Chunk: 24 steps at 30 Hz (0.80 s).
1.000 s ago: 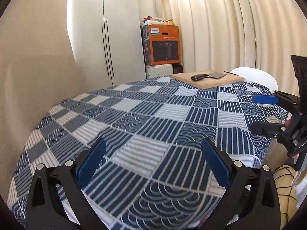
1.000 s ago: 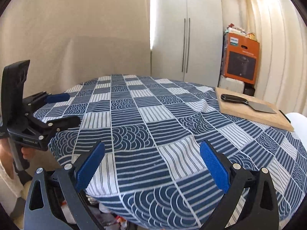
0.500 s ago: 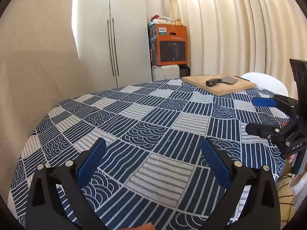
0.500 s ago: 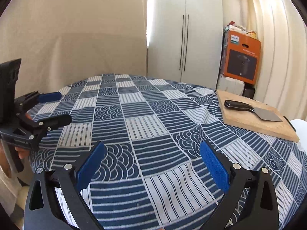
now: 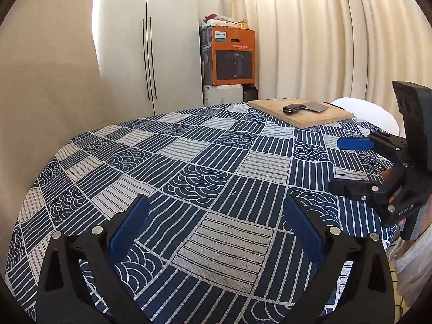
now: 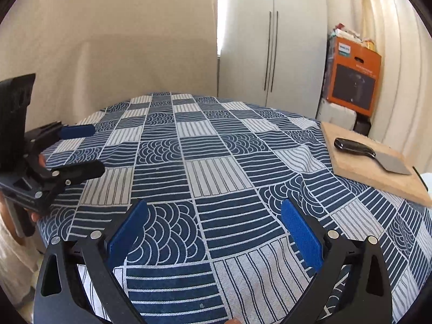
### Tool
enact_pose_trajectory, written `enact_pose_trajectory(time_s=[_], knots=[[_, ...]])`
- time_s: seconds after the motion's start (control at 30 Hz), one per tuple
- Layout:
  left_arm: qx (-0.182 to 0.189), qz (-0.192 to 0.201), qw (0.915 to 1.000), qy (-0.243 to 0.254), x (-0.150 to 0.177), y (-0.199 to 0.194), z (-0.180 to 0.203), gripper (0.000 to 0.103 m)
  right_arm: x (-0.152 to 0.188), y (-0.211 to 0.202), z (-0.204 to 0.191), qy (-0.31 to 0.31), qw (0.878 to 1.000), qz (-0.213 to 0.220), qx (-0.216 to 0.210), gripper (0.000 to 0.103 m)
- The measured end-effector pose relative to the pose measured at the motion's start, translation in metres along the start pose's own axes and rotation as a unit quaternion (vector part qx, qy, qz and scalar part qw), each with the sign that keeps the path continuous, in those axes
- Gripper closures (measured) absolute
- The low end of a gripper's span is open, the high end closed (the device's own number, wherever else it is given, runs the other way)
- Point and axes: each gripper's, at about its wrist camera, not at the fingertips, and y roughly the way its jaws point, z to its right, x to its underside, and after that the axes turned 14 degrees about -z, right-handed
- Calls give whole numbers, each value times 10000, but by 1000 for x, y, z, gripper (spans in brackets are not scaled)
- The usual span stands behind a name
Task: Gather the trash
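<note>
No trash shows on the round table with the blue and white patterned cloth (image 5: pixel 194 172); the cloth also fills the right wrist view (image 6: pixel 216 167). My left gripper (image 5: pixel 216 205) is open and empty above the table's near edge. It also shows at the left of the right wrist view (image 6: pixel 91 149), jaws apart. My right gripper (image 6: pixel 213 210) is open and empty above the near edge. It shows at the right of the left wrist view (image 5: pixel 334 164), jaws apart.
A wooden cutting board (image 5: pixel 302 113) with a black-handled cleaver (image 5: pixel 303 107) lies at the table's far right; the board also shows in the right wrist view (image 6: pixel 378 172). An orange box (image 5: pixel 233 55) stands on a white unit by the curtain. A white chair (image 5: pixel 372 112) is behind the table.
Both grippers have risen and moved forward over the table, so more of the tabletop shows. Both stay open and empty.
</note>
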Motion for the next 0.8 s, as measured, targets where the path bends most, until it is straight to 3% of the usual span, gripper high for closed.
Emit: enact_pose_trajectory(time_s=[0.3, 0.8], knots=[[-16, -47, 9999, 120, 0, 2, 3, 6, 3, -5, 5, 104, 9997, 154, -126, 8], [0, 85, 9999, 132, 2, -1, 3, 6, 6, -12, -3, -64, 9995, 318, 64, 8]])
